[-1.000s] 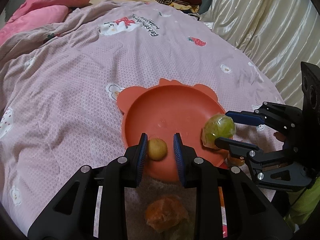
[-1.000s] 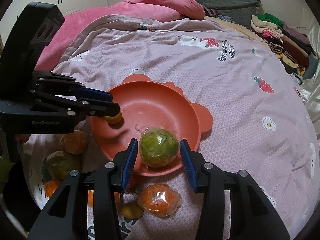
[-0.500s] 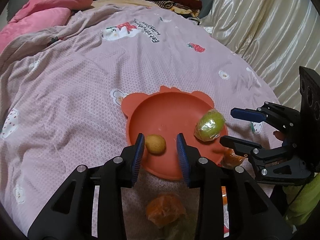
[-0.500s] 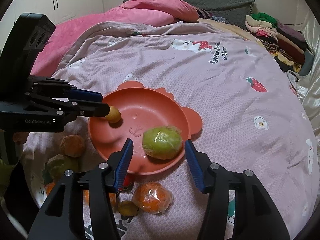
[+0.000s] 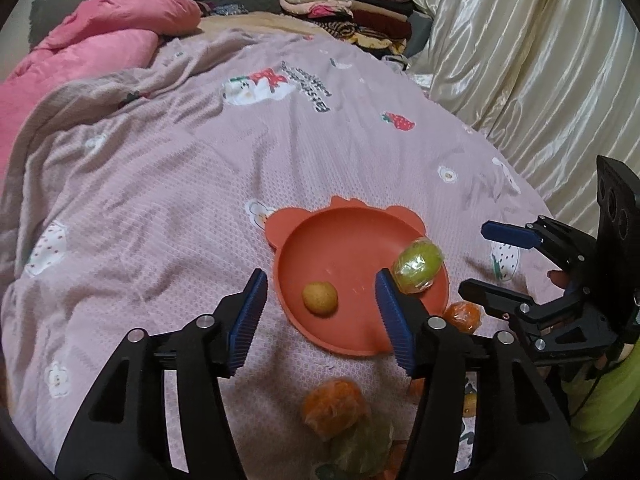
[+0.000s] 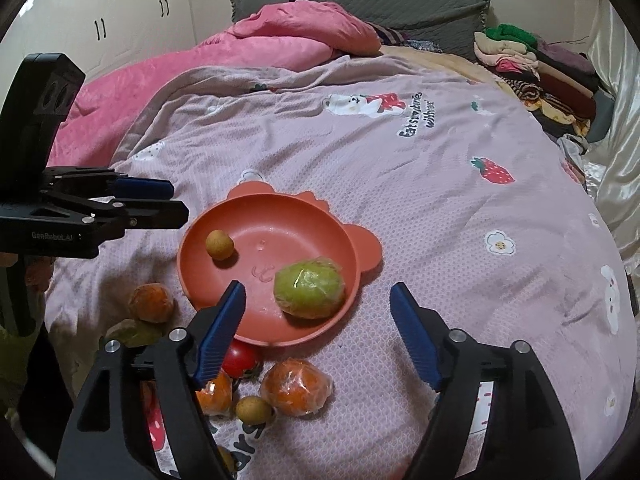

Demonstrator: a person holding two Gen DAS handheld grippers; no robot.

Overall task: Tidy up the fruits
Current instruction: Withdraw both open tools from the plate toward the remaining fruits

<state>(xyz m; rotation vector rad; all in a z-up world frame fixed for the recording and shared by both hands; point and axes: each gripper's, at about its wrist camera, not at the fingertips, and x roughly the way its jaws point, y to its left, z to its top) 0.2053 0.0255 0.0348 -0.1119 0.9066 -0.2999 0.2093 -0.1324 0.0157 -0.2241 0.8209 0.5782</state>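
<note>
An orange bear-eared bowl lies on the pink bedspread. In it are a small tan round fruit and a green fruit in plastic wrap. My left gripper is open and empty, raised above the bowl's near rim. My right gripper is open and empty, pulled back from the green fruit. Loose on the bed near the bowl are wrapped oranges, a red tomato, a small tan fruit and a greenish fruit.
A pink quilt lies bunched at the head of the bed. Folded clothes are stacked at the far side. A cream curtain hangs along the bed's right edge. White cupboards stand at the back left.
Both grippers opened wide and drew back and up from the bowl. The tan fruit and the green wrapped fruit were let go and now rest in the bowl.
</note>
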